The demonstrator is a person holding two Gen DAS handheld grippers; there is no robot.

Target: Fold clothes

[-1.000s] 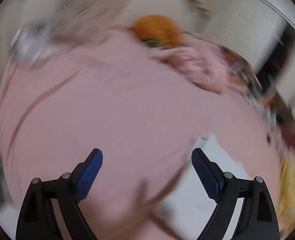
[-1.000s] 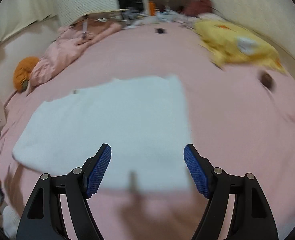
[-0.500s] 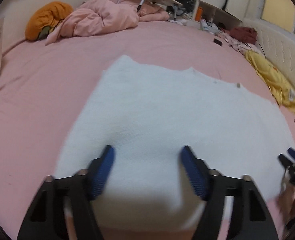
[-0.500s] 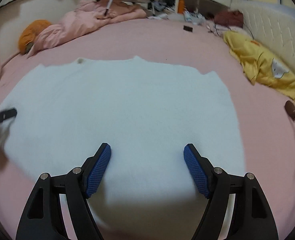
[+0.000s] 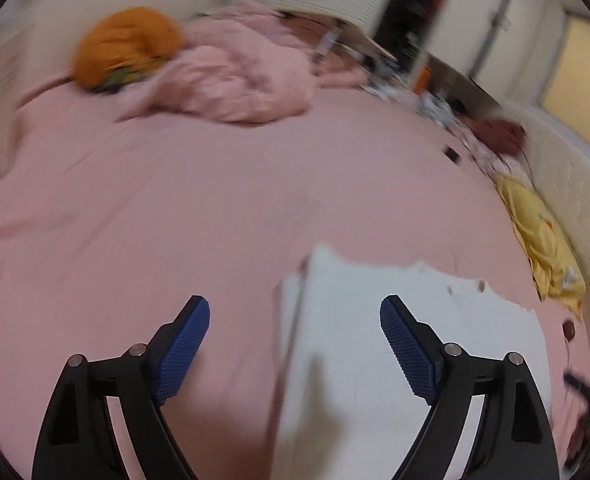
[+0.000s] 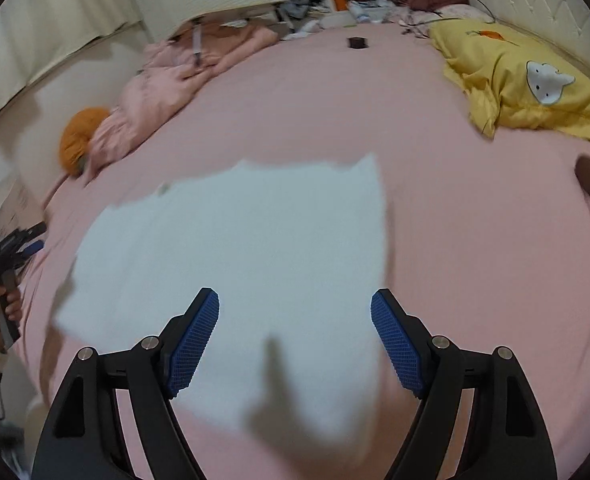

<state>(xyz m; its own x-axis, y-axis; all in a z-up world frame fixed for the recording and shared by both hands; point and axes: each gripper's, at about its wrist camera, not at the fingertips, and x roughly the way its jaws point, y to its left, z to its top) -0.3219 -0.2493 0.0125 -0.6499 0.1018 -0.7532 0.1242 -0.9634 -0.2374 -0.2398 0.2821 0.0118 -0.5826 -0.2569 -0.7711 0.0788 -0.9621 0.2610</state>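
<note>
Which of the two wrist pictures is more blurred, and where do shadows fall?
Left wrist view: heavy motion blur, orange cushion and white garment edges smeared. Right wrist view: sharper; yellow bedding crisp, a dark shadow on the garment's near edge between the jaws.

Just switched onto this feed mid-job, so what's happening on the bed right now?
A person is folding clothes with a handheld gripper in each hand. A flat white fabric garment lies spread on the pink bedsheet. The left gripper has just been opening; it sits above the garment's left edge, holding nothing. The right gripper is open above the garment's near right part, also empty.
</note>
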